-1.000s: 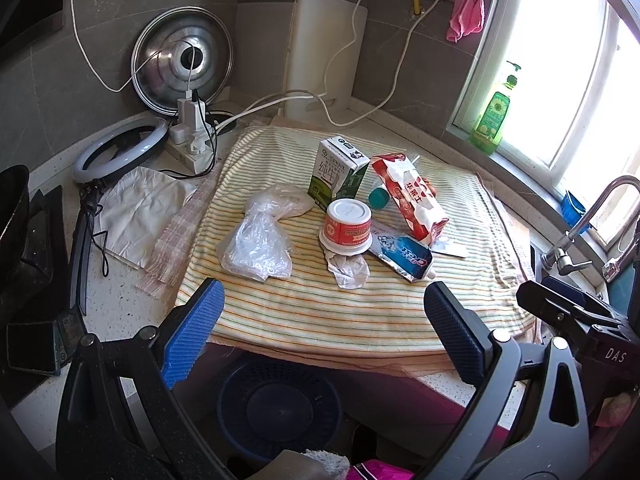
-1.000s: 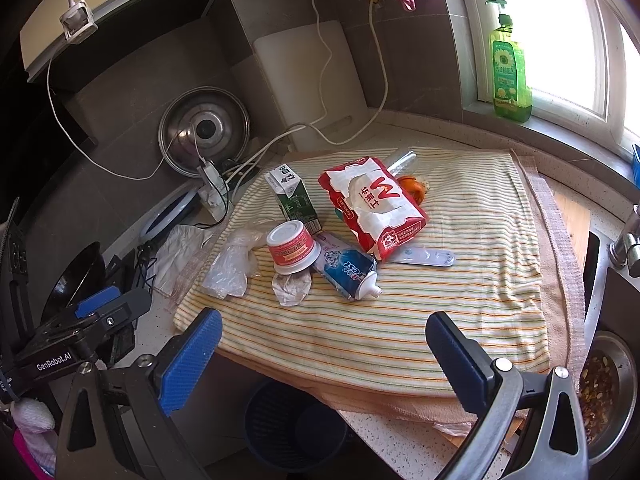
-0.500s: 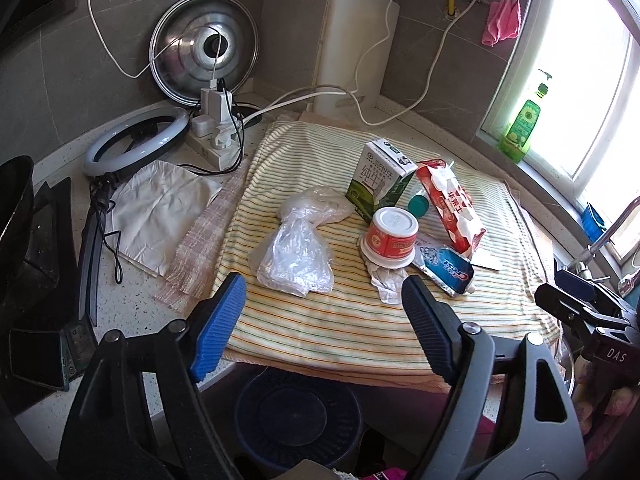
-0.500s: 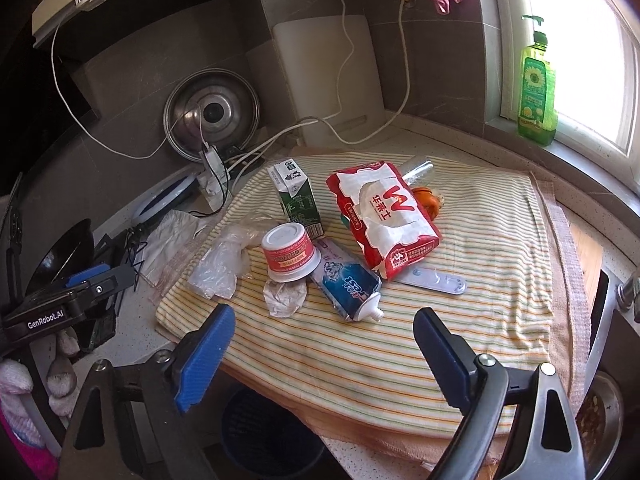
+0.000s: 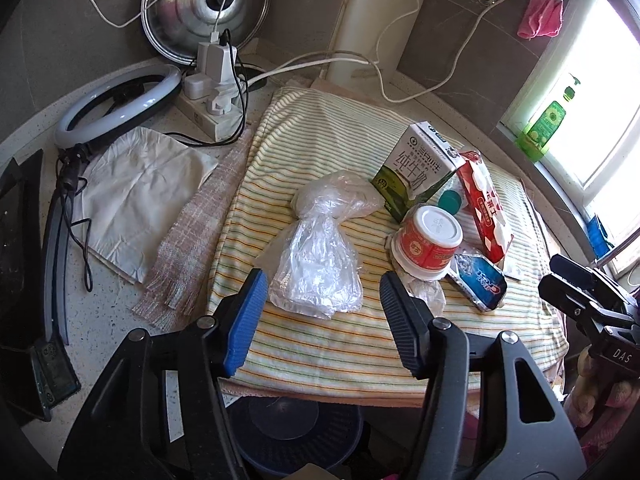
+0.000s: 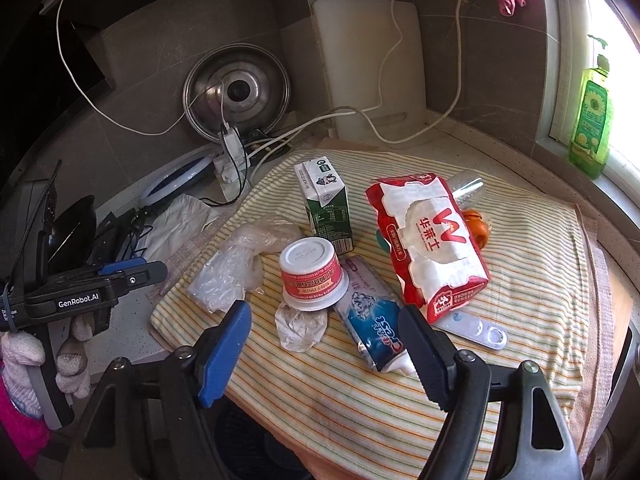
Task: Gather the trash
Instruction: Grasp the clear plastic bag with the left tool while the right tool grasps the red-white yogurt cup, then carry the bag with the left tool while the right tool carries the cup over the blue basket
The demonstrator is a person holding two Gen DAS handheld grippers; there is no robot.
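Both grippers positioned over trash on the striped cloth (image 5: 328,344).
Left gripper (image 5: 320,300) was held wide open, empty, framing the plastic bag (image 5: 320,264); right gripper (image 6: 324,340) likewise gaped, empty, framing the crumpled wrapper (image 6: 298,326).

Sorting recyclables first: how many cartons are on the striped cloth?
1: the green-and-white milk carton stands upright behind the red cup. Others may hide behind the wipes pack.

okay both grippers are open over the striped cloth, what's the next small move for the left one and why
Probably ease the left gripper forward and down around the crumpled clear plastic bag. Its open jaws already frame the bag's near end, nothing is held, and the bag lies apart from the upside-down red and white cup. The dark blue bin sits just below the counter edge.
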